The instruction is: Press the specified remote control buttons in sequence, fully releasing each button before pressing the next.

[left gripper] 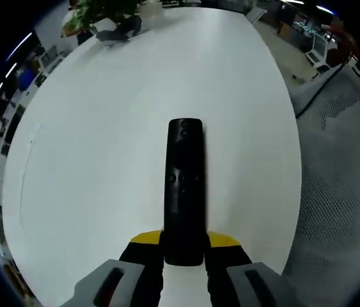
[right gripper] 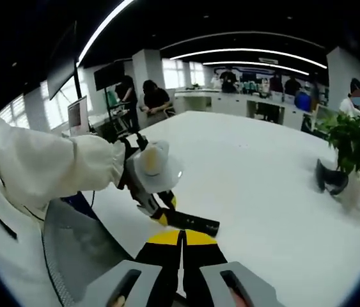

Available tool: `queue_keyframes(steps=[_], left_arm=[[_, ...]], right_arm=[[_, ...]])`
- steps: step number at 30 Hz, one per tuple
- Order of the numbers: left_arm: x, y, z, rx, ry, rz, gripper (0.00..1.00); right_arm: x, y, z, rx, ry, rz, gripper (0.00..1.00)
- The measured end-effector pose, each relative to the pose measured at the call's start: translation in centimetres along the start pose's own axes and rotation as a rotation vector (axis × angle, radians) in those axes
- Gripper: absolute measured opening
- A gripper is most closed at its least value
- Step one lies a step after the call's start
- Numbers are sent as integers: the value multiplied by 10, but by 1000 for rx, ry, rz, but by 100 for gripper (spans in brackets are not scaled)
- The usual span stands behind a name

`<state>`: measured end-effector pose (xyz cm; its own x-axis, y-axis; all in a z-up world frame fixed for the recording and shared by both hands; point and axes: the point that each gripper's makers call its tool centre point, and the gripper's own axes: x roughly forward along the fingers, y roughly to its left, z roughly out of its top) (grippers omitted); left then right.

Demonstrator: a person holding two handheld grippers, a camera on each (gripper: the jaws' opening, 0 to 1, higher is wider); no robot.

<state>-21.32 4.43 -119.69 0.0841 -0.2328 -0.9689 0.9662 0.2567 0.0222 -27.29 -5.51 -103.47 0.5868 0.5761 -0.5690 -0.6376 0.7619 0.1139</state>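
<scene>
White table (left gripper: 90, 160) in an open office; pressing not yet begun.
Left gripper (left gripper: 184, 256) clamps the remote control's (left gripper: 185, 185) near end flat on the table; right gripper (right gripper: 183, 246) is clenched, empty, nearby. Risk: end-held remote could pivot under a press. Potted plant (right gripper: 352, 144) beyond.

One black remote control (left gripper: 184, 192), one white worktop (left gripper: 103, 128), two grippers, left gripper (left gripper: 184, 259) and right gripper (right gripper: 181, 252), one potted plant (right gripper: 352, 144), one mesh chair (left gripper: 339, 192), several people in the background
</scene>
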Motion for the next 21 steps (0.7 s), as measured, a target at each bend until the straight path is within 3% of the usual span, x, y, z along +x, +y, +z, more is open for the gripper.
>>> queue_keyframes(steps=[14, 21], left_arm=[[-2, -29, -4, -10, -29, 3, 22], [-3, -46, -6, -5, -54, -1, 22]], right_arm=[[19, -3, -6, -52, 115, 35, 0], [33, -9, -37, -67, 217, 62, 0]])
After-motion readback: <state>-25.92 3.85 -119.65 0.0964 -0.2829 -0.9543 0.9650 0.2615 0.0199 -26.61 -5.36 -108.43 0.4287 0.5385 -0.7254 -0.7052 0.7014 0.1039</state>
